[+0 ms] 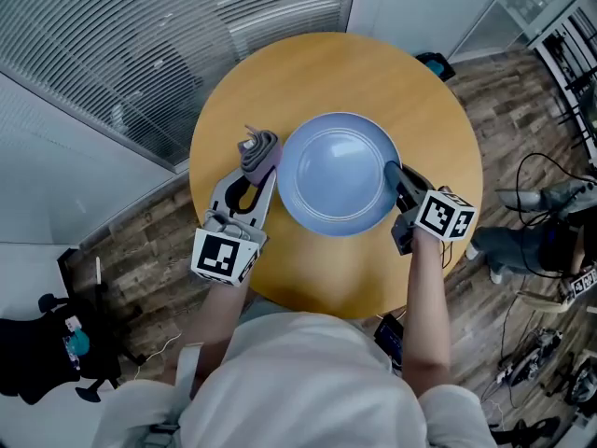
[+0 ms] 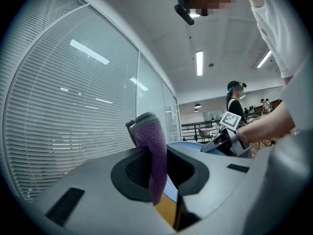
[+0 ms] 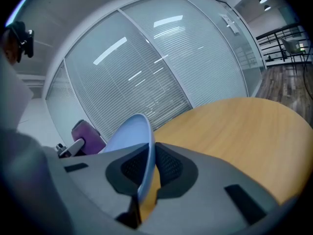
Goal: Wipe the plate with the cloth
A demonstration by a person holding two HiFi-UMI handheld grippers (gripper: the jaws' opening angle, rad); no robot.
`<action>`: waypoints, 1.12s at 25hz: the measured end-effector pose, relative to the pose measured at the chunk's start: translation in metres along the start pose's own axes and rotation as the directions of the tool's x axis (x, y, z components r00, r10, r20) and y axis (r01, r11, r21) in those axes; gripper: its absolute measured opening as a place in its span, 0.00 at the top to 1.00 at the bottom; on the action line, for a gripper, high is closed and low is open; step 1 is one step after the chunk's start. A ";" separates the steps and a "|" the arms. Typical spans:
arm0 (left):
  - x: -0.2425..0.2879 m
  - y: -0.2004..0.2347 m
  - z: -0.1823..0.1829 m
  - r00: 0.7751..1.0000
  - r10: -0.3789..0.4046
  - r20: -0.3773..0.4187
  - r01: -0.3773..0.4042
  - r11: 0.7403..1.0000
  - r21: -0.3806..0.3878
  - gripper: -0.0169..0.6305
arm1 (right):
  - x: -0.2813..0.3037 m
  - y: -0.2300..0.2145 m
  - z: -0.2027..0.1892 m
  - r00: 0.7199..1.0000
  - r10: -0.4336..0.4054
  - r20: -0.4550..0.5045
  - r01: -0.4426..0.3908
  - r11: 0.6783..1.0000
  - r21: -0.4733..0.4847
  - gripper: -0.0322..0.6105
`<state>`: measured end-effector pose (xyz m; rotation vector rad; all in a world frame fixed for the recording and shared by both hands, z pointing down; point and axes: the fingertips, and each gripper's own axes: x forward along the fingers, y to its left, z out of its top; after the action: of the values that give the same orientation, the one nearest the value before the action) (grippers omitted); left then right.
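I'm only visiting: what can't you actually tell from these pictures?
Whether the plate is dirty: head view, too small; the right gripper view shows it nearly edge-on.
Lower end of the cloth: left gripper view, hidden between the jaws of the left gripper.
Near edge of the table: head view, covered by the person's body.

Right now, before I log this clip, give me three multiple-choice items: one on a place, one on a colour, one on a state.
1. Where is the purple cloth?
A. in the left gripper
B. lying in the plate
C. on the floor

2. What colour is the plate?
A. white
B. light blue
C. green

3. What is the right gripper doing?
A. hanging open
B. clamping the plate's rim
C. holding the cloth

Answers: 1 A, the left gripper view shows the cloth pinched between its jaws. 2 B, the head view shows it. 3 B, the right gripper view shows the rim between its jaws.
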<state>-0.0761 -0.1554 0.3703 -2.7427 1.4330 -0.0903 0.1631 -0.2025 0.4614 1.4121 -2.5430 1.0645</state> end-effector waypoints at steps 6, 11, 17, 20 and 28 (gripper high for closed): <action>-0.008 -0.012 0.018 1.000 -0.021 0.019 0.021 1.000 0.023 0.89 | -0.022 0.026 0.010 0.999 -0.007 0.046 0.009 0.999 -0.052 0.90; -0.009 -0.019 0.036 0.999 -0.030 0.034 0.027 0.996 0.080 0.89 | -0.034 0.047 0.014 0.997 -0.003 0.076 0.010 0.995 -0.096 0.90; -0.009 -0.024 0.045 0.999 -0.034 0.036 0.028 0.990 0.140 0.89 | -0.043 0.065 0.021 0.995 -0.009 0.097 0.024 0.989 -0.149 0.90; -0.008 -0.025 0.047 0.999 -0.033 0.026 0.028 0.986 0.167 0.89 | -0.045 0.072 0.022 0.995 -0.010 0.100 0.027 0.985 -0.172 0.90; 0.006 -0.029 0.046 0.997 -0.037 -0.062 0.051 0.968 0.244 0.89 | -0.044 0.092 0.024 0.995 0.017 0.095 0.003 0.978 -0.206 0.89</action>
<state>-0.0458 -0.1427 0.3270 -2.5881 1.2766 -0.3267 0.1255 -0.1528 0.3777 1.4332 -2.6344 0.7230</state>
